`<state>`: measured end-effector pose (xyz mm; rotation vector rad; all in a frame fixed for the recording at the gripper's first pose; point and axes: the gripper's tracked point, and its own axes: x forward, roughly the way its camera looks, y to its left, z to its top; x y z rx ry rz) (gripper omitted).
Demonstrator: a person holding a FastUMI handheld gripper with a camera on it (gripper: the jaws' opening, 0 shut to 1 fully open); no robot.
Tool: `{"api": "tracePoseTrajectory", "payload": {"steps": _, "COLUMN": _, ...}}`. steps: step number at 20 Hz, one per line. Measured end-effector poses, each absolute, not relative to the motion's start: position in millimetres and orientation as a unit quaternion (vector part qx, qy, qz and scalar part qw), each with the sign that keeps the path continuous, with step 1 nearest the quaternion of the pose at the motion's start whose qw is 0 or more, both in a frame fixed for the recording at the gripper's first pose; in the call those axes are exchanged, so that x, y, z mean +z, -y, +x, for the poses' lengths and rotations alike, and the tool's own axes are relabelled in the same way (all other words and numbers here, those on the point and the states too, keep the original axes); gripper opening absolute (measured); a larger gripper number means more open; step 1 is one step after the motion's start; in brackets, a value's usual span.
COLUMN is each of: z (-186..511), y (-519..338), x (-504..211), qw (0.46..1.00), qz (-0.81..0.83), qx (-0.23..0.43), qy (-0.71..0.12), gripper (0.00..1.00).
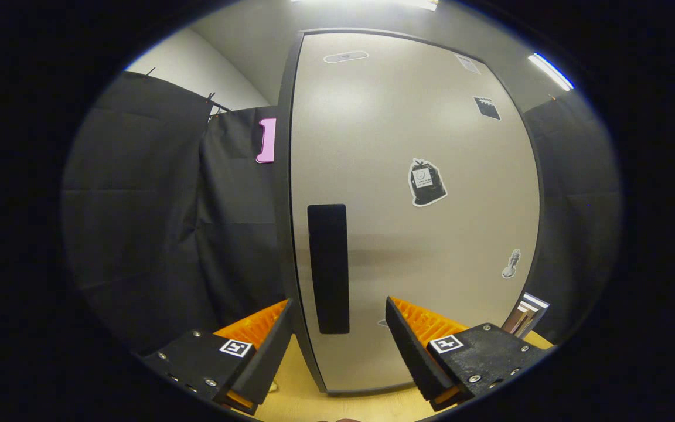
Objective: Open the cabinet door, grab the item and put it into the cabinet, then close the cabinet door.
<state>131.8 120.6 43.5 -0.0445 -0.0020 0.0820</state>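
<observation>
Your gripper (337, 328) has its jaws spread wide and holding nothing. The fingers (413, 346) point at the cabinet door, one to either side of the handle's lower end, with open air between them.

Below the jaws you see a strip of light wood counter (308, 398). The cabinet stands on it, and its bottom edge meets the wood just ahead of your fingers.

The cabinet door (384, 164) is shut. Its pale face sits flat inside a dark frame. The handle (328, 268) is a tall dark upright strip close to the door's left edge, and its lower end falls between your jaws. The left finger lies over that left edge of the door; the right finger lies over the door's face, right of the handle.

On the door, right of the handle, you have a sticker (427, 182) showing a dark bag. A smaller pale sticker (511, 264) sits lower, near the door's right edge. A dark square sticker (487, 108) sits higher, near the upper right corner.

At the door's lower right corner, something striped and boxy (526, 313) rests on the counter; I cannot tell what it is.

Left of the door's edge you have open room, backed by the black cloth wall (156, 205). More of that cloth hangs right of the cabinet.
</observation>
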Motion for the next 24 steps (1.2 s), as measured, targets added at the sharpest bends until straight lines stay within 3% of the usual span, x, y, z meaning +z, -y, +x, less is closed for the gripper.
{"api": "tracePoseTrajectory", "payload": {"steps": 5, "z": 141, "y": -132, "x": 38, "qw": 0.998, "qz": -0.028, "qx": 0.059, "qy": -0.012, "gripper": 0.86}}
{"api": "tracePoseTrajectory", "payload": {"steps": 10, "z": 151, "y": -126, "x": 35, "qw": 0.999, "qz": -0.022, "qx": 0.041, "qy": -0.027, "gripper": 0.38}}
{"api": "tracePoseTrajectory", "payload": {"steps": 24, "z": 131, "y": -126, "x": 33, "qw": 0.992, "qz": -0.056, "qx": 0.102, "qy": -0.047, "gripper": 0.28}}
